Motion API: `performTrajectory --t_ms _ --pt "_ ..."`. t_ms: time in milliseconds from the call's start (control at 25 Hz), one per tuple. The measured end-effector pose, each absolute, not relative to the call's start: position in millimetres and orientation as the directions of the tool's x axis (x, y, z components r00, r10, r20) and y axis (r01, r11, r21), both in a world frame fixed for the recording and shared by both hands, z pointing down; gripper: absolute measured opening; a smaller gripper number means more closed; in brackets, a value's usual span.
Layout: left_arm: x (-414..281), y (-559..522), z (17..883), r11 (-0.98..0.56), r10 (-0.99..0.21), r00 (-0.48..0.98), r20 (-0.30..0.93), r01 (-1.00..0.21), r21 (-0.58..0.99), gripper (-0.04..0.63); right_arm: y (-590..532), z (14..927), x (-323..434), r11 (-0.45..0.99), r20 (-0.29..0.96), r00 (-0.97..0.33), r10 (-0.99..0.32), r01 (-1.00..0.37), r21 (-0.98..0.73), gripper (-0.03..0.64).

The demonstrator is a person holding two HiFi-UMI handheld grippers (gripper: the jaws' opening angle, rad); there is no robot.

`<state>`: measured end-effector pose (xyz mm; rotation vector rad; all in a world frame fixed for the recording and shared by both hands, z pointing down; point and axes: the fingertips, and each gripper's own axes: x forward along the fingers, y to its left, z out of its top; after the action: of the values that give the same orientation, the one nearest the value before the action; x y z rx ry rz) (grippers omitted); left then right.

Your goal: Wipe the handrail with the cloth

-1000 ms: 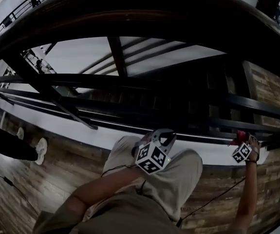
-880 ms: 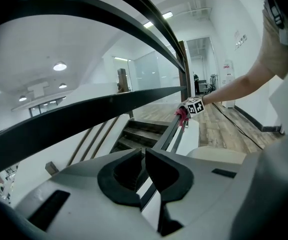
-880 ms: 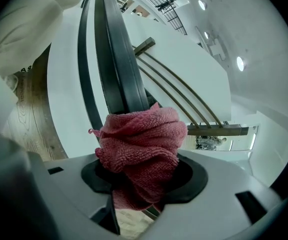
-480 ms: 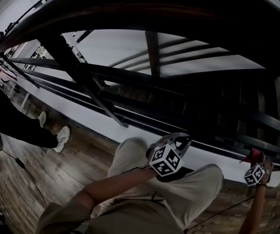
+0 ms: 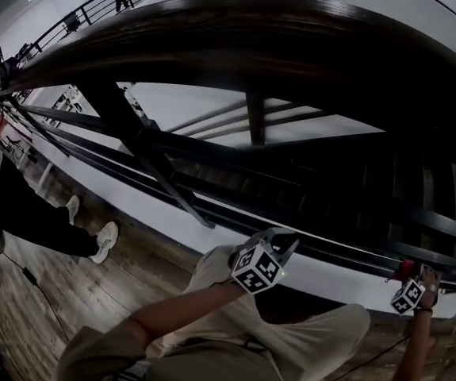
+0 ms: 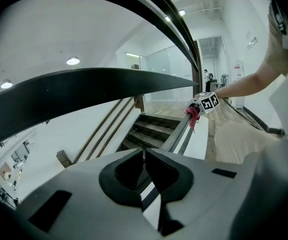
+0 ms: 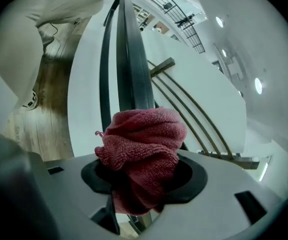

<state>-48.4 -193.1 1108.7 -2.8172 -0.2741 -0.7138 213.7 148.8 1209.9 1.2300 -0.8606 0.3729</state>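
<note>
A bunched red cloth point(image 7: 142, 151) sits between the jaws of my right gripper point(image 7: 144, 176), which is shut on it. The cloth presses against a thin dark lower rail point(image 7: 131, 69) of the railing. In the head view that gripper point(image 5: 408, 278) is low at the right, with the cloth point(image 5: 404, 269) on the same rail point(image 5: 323, 248). The wide dark wooden handrail point(image 5: 235, 42) arches across the top, well above both grippers. My left gripper point(image 5: 279, 243) hovers near the lower rail, shut and holding nothing point(image 6: 144, 154). Its view shows the right gripper point(image 6: 207, 103) and cloth point(image 6: 193, 115) further along the rail.
Slanted dark posts point(image 5: 144, 157) and more thin rails cross below the handrail. Beyond them a staircase point(image 6: 151, 131) descends. A bystander in dark trousers and white shoes point(image 5: 105, 240) stands on the wooden floor at the left, near a cable point(image 5: 29, 280).
The head view has swung, so the wide handrail now fills more of the top. Both grippers sit lower in the picture. The right one still holds the cloth on the lower rail.
</note>
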Motion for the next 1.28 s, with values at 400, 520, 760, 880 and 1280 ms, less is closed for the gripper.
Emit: performTrajectory --t_ms 400,520,760,880,1280 --pt "-72 -229 1111 -0.980 0.048 0.876 0.480 0.134 -0.145 0.021 61 1199 152 0.388 0.736 0.586 -0.338 -0.626 0.676 0.215" --pt "-81 -248 1114 -0.986 0.002 0.876 0.482 0.081 -0.143 0.021 32 1202 142 0.464 0.730 0.602 -0.322 -0.572 0.676 0.216" --pt "-101 -284 1122 -0.991 -0.058 0.868 0.493 0.008 -0.131 0.021 -8 1198 123 0.469 0.706 0.610 -0.361 -0.536 0.702 0.221" --pt "-117 -301 1124 -0.991 -0.086 0.867 0.492 -0.023 -0.133 0.021 -49 1193 92 0.472 0.682 0.595 -0.425 -0.498 0.728 0.221" --pt "-159 -341 1141 -0.982 -0.181 0.823 0.538 -0.126 -0.139 0.021 -127 1200 36 0.492 0.664 0.603 -0.442 -0.455 0.742 0.222"
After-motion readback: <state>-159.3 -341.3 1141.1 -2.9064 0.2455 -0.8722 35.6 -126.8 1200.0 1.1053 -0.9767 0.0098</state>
